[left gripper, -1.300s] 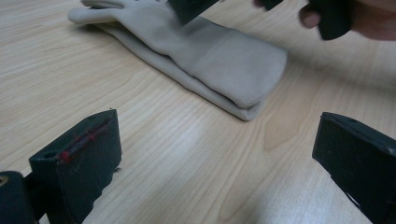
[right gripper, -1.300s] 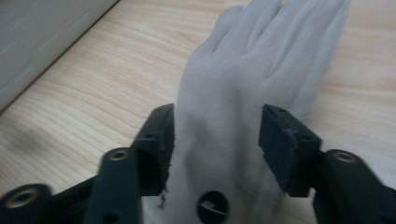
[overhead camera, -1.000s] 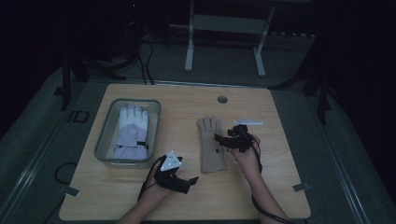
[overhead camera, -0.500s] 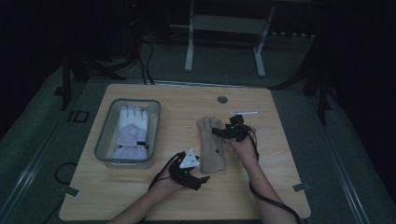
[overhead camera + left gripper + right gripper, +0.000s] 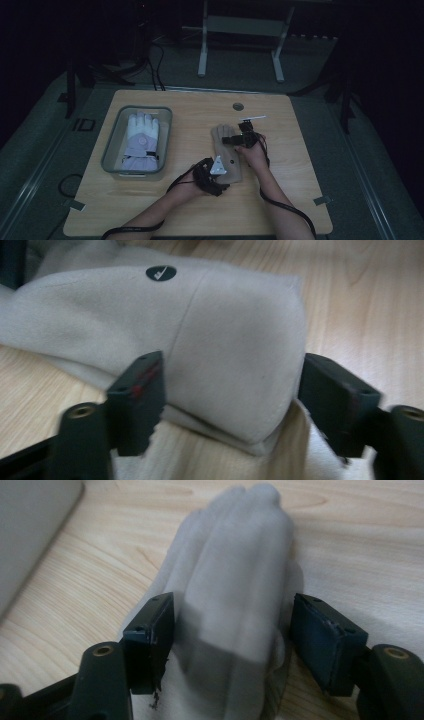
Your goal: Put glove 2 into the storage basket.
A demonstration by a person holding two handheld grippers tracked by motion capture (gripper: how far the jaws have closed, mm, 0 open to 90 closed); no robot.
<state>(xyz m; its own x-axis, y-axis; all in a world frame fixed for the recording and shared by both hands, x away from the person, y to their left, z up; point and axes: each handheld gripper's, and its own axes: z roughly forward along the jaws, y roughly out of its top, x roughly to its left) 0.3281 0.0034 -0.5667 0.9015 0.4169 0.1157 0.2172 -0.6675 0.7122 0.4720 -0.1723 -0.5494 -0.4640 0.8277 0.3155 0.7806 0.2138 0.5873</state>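
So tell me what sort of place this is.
Probably a dim recording studio or lab, not a home: a lone wooden table on grey carpet, cables trailing over the floor, a metal stand behind it, and tape marks by the table's corners.

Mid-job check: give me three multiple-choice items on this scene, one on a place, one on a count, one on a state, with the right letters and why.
1. Where does the white and lilac glove lie?
A. in the grey bin
B. on the bare table
C. on the floor

2. How many gloves are on view in the high view?
A. one
B. two
C. four

3. How does the beige glove lie?
A. flat on the table
B. hung from a stand
C. rolled into a ball

Key: 1 A, the grey bin walls surround it. 2 B, one in the bin, one on the table. 3 A, it lies spread on the wood, with the left gripper at its cuff and the right gripper at its fingers.
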